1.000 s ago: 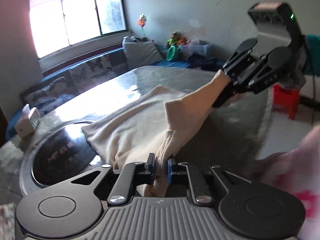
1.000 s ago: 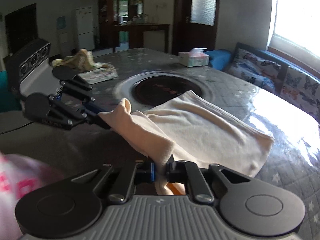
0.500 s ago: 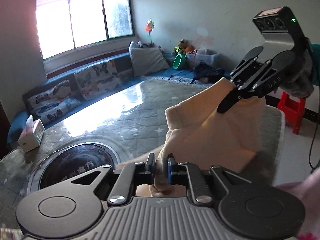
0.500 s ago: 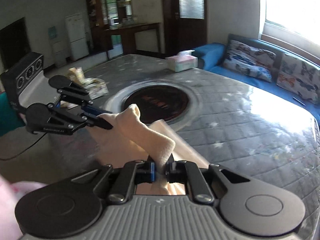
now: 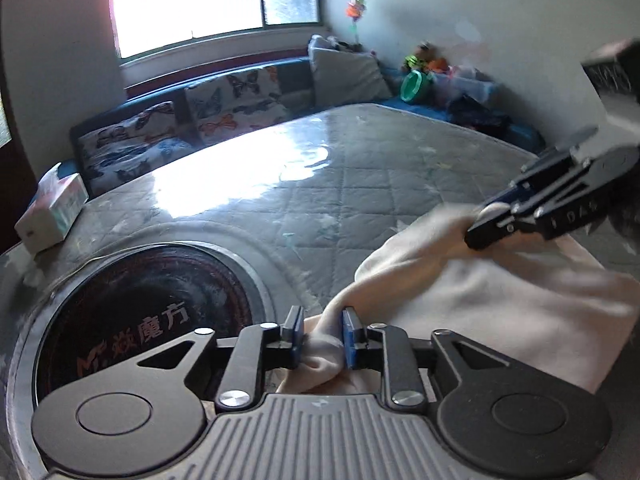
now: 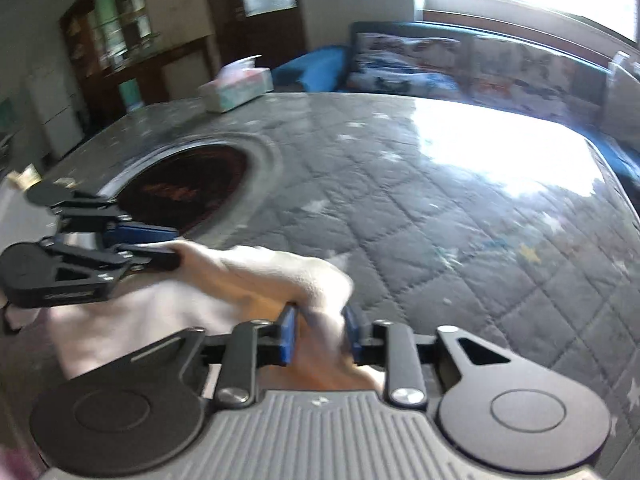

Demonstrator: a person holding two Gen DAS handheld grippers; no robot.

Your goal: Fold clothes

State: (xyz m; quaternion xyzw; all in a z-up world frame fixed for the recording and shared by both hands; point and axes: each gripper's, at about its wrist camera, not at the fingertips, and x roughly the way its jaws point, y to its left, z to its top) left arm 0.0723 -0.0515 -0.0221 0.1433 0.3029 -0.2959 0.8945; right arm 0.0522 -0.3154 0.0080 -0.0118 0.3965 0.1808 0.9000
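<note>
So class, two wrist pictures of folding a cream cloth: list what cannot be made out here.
- Cloth, left view: lower part hidden behind the left gripper; right side cut off by the edge.
- Cloth, right view: blurred, folds unreadable; right gripper covers its near end.
- Cabinet, right view: contents blurred.
- Toys, left view: too small.

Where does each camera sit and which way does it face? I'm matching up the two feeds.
Left wrist: sits on the left gripper, faces the window and sofa across the table; its own fingers show, plus the right gripper.
Right wrist: sits on the right gripper, faces the cabinets and tissue box; the left gripper shows.
Shared: the cream cloth, round cooktop, table, tissue box.
</note>
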